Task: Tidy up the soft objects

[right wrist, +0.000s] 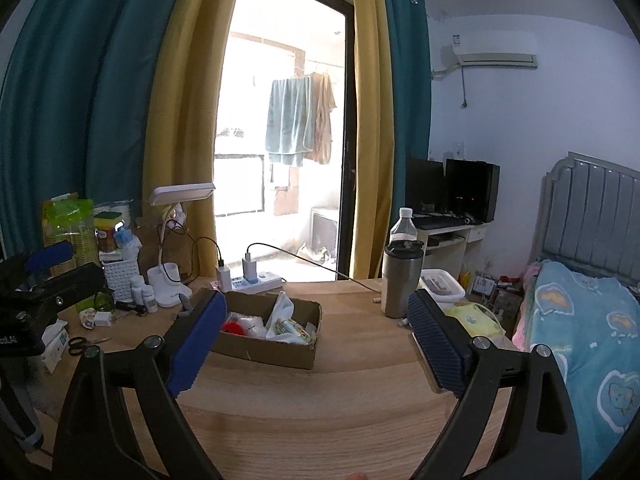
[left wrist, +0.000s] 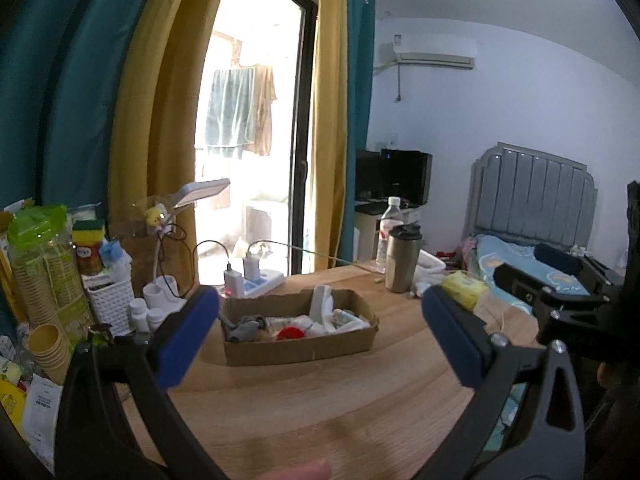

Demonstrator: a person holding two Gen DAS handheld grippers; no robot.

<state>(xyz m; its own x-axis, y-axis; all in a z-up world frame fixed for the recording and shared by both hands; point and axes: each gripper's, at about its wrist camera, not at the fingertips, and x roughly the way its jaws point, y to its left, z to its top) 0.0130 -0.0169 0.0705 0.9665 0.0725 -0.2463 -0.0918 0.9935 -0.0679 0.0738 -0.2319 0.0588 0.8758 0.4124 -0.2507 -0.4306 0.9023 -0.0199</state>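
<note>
**Both tongs wide and empty, cardboard box beyond them**

In the left wrist view the left gripper [left wrist: 320, 336] has its blue pads spread wide with nothing between them. The cardboard box [left wrist: 300, 350] sits on the wooden table [left wrist: 320, 408] in the middle of the frame, beyond the fingertips and nearer the left pad, apart from both. At the right edge of this frame the right gripper [left wrist: 560, 300] shows as a dark frame; its pads are out of sight here.

In the right wrist view the right gripper [right wrist: 316, 340] is likewise spread wide and empty. The box lies centre-left, its near left corner hidden behind the left pad, well clear of the right pad.

The box holds a jumble of soft things: a grey cloth [left wrist: 244, 330] at its left end, a red item [left wrist: 290, 333] in the middle, and white bags and packets [left wrist: 344, 320] towards the right, one white piece standing upright at the back.

A steel tumbler [right wrist: 400, 280] stands right of the box, with a yellow packet [right wrist: 472, 316] further right by the table edge. A white slotted basket [left wrist: 110, 300] sits at the left.
</note>
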